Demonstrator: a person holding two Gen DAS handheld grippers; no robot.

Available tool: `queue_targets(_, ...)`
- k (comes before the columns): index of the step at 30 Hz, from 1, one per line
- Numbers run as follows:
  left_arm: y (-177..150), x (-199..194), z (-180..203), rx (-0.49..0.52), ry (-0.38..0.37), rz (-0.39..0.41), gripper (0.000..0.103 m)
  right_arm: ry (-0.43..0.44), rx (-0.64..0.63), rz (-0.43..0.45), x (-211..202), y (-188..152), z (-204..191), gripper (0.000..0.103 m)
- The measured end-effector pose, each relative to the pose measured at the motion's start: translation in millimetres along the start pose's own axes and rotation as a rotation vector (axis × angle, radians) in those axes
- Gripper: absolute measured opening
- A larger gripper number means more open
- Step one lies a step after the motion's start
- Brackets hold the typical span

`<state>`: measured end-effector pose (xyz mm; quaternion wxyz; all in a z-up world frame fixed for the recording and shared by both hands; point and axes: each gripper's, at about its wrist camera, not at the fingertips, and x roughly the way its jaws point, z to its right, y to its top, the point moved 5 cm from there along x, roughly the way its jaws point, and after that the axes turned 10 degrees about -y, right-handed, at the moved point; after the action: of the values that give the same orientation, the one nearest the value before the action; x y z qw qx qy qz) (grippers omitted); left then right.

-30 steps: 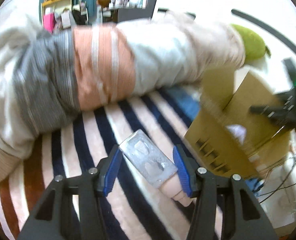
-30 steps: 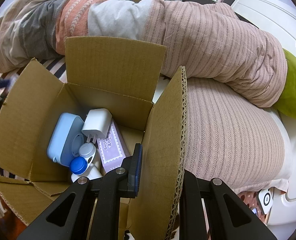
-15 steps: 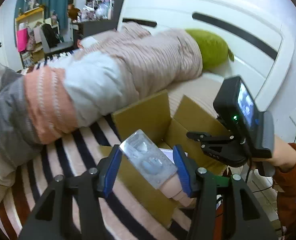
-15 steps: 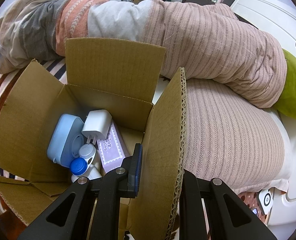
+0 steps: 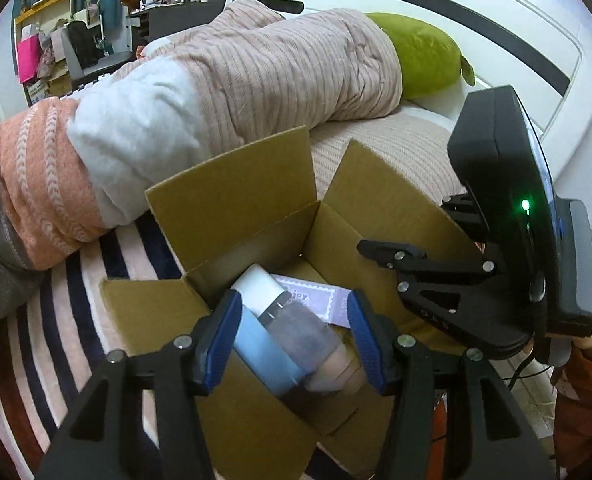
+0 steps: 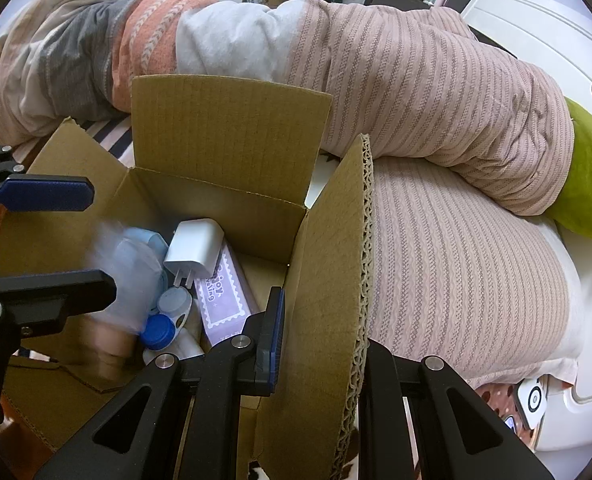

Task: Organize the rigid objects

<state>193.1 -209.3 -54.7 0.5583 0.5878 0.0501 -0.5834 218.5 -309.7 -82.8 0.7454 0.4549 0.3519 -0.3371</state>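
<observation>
1. Between the fingers of the left hand-held gripper (image 5: 294, 340), over the open cardboard box (image 5: 232, 204), sits a clear-fronted blister pack (image 5: 301, 332) with a pinkish end. The blue pads stand apart, neither seen pressing on it, and its outline is motion-blurred in the right wrist view; the pack appears to be dropping or just let go.
2. Below and ahead of that gripper, inside the box, lie items already stowed: a white charger plug (image 6: 194, 248), a light-blue case (image 6: 148, 240), a lilac printed carton (image 6: 226, 300) and a small blue-capped bottle (image 6: 160, 330).
3. To the right of the left gripper, the right hand-held gripper (image 6: 319, 344) is clamped on the box's side flap (image 6: 327, 280), one blue pad inside the flap and the other finger outside, steadying the box on the bed.
4. Beyond both grippers, a rolled blanket (image 6: 415, 80) and a green cushion (image 5: 423, 56) lie on the bed, and striped bedding (image 5: 96, 264) lies to the left.
5. Progress, as a judgement: the task seems well advanced, with several items boxed and this pack arriving. No further loose rigid objects show on the bedding, though much of the bed lies outside both views.
</observation>
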Motion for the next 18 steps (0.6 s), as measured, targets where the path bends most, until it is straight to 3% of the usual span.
queue_targets(5,-3.7,-24.1,0.0,0.019,0.036,0.064,0.082,0.001,0.002,-0.002,-0.4,-0.4,-0.3,0.012)
queue_targets(9,-9.8,-55.4,2.3,0.027,0.063,0.132,0.093,0.022,0.015,0.003,-2.5,-0.3,0.8,0.017)
queue_targets(11,-14.8,-71.7,1.9,0.022,0.079,0.166,0.101,0.038,0.028,0.012,-7.2,-0.7,2.2,0.033)
queue_targets(13,-20.8,-88.0,-0.3,0.014,0.101,0.200,0.102,0.043,0.033,0.039,-15.7,-0.6,3.6,0.049)
queue_targets(18,-39.6,-128.9,-9.0,-0.034,0.167,0.274,0.102,0.055,0.069,0.138,-51.1,-2.1,7.7,0.063)
